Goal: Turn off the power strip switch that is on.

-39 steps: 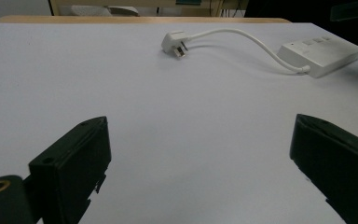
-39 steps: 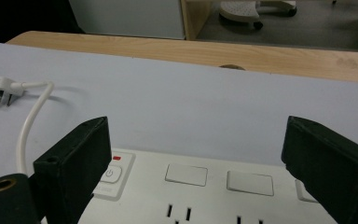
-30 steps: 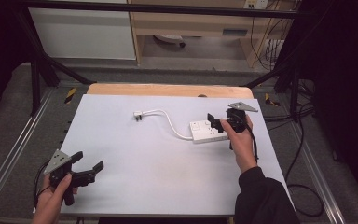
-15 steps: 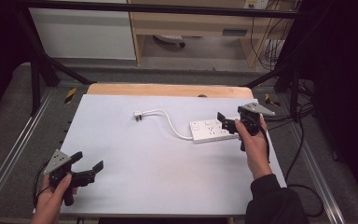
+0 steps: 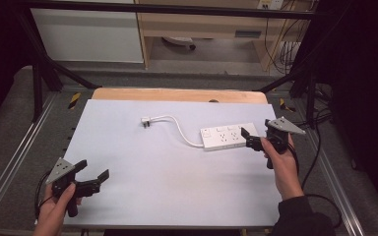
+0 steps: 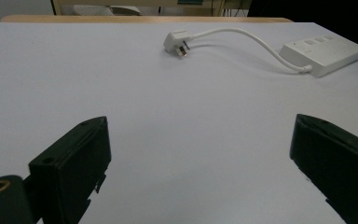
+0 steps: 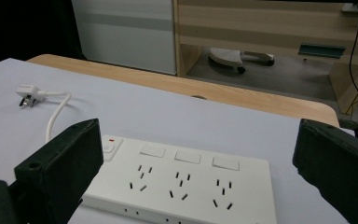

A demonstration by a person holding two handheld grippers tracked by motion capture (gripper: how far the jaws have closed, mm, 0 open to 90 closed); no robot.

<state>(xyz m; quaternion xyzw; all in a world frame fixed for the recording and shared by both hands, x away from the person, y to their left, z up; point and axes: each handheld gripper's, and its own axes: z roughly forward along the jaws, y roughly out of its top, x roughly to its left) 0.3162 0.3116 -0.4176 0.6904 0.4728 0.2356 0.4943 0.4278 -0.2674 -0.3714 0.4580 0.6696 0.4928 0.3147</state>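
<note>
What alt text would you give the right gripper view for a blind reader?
A white plastic power strip with three sockets and a switch lies on a pale table, framed by the right gripper's two open black jaws. Its white cable curves left to a white plug.

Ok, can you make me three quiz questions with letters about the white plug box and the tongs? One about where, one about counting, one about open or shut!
1. Where does the power strip lie?
A. On the table's right side, by the right tongs
B. At the table's near left corner
C. On the floor

2. How many rows of sockets does the power strip have on top?
A. One
B. Three
C. Six

3. How are the left tongs?
A. Shut on the plug
B. Shut on nothing
C. Open, holding nothing

Answers:
1 A: the high view shows it right of the middle, just in front of the right tongs.
2 B: the right gripper view shows three sets of holes.
3 C: the left gripper view shows the jaws wide apart over bare table.
</note>
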